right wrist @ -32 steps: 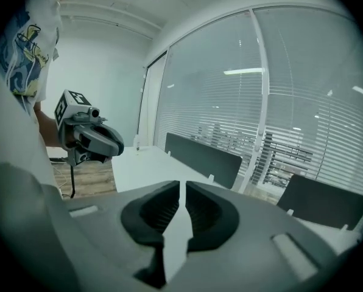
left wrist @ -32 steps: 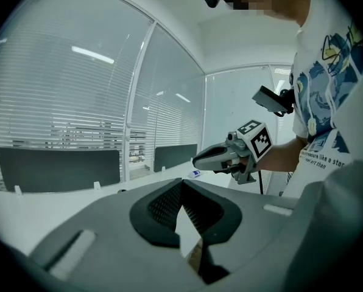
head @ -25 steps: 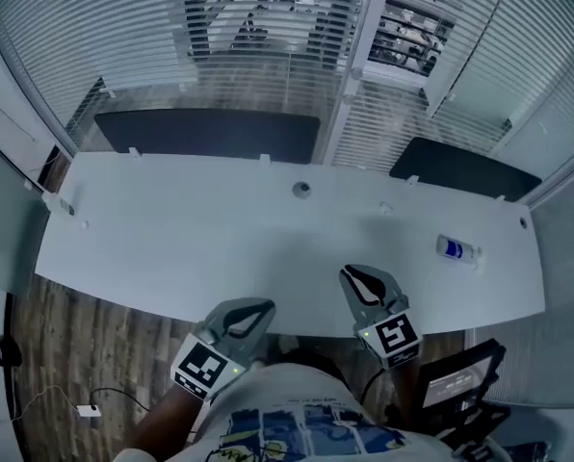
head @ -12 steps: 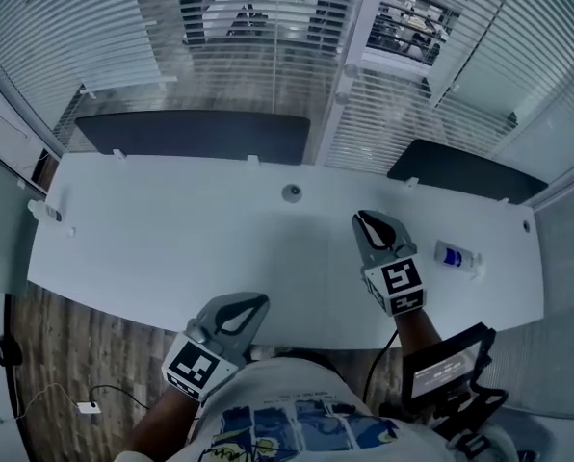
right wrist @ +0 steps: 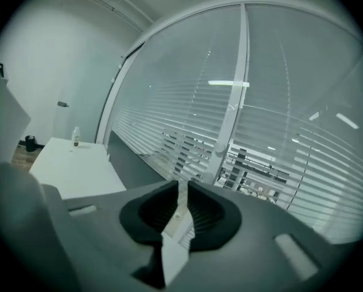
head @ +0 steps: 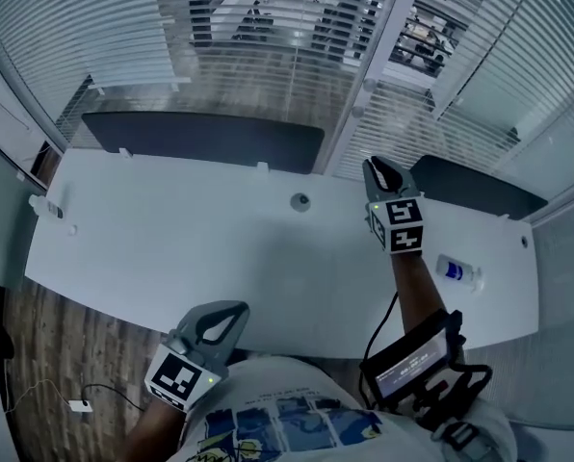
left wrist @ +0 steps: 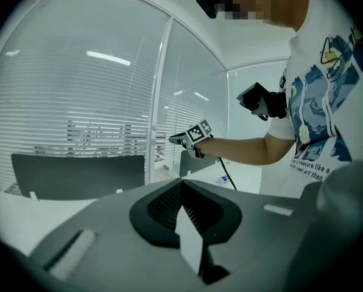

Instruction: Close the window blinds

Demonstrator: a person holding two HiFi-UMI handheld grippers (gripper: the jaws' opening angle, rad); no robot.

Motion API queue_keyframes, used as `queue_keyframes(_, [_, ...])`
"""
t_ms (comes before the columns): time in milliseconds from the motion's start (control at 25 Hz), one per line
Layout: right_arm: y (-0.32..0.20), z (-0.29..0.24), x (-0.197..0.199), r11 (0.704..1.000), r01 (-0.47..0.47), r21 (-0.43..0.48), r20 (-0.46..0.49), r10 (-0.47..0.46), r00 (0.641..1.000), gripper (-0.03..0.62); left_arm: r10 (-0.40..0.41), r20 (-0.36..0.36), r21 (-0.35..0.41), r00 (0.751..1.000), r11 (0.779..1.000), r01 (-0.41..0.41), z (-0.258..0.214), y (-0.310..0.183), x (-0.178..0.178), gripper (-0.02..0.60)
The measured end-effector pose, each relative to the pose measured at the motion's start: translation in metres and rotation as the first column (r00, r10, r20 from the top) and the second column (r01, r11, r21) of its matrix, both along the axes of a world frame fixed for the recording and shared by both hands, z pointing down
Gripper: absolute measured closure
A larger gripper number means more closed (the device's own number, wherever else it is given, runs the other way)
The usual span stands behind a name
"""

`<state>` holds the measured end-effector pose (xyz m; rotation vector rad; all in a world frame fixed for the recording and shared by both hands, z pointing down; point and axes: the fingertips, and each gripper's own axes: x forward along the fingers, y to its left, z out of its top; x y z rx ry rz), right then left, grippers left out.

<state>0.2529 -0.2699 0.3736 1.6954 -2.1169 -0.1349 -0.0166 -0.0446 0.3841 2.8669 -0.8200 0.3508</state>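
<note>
The window blinds (head: 268, 27) hang behind the desk, with a white post (head: 364, 75) between two panes. Beside the post their slats stand tilted, and buildings show through. My right gripper (head: 374, 166) reaches over the desk's far edge toward the post. In the right gripper view the blinds (right wrist: 187, 102) fill the picture beyond the right gripper (right wrist: 180, 184); its jaws have just been opening to a narrow crack, with nothing between them. My left gripper (head: 237, 308) hangs back at the desk's near edge. The left gripper (left wrist: 181, 184) is shut and empty, and its view shows the right gripper (left wrist: 172, 139) ahead.
The white desk (head: 171, 239) carries a small bottle (head: 457, 270) at the right and a round grommet (head: 300, 201) in the middle. Two dark divider panels (head: 200, 138) (head: 470, 186) stand along its far edge. A screen device (head: 412, 359) is strapped to the person's right forearm.
My right gripper has travelled from the desk's near edge across it toward the window post. The left gripper has drifted a little back and to the left.
</note>
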Motion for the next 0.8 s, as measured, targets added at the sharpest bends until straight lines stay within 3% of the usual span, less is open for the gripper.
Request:
queue_keyframes(440, [-0.09, -0.036, 0.016, 0.994, -0.099, 0.053, -0.014, 0.1, 0.995, 0.537, -0.144, 0.02, -0.015, 0.989, 0.989, 0.144, 0.007, 0.003, -0.053, 0.575])
queue_keyframes(800, [-0.132, -0.055, 0.03, 0.981, -0.181, 0.075, 0.02, 0.18, 0.983, 0.508, -0.188, 0.021, -0.049, 0.982, 0.981, 0.189, 0.009, 0.005, -0.071, 0.575])
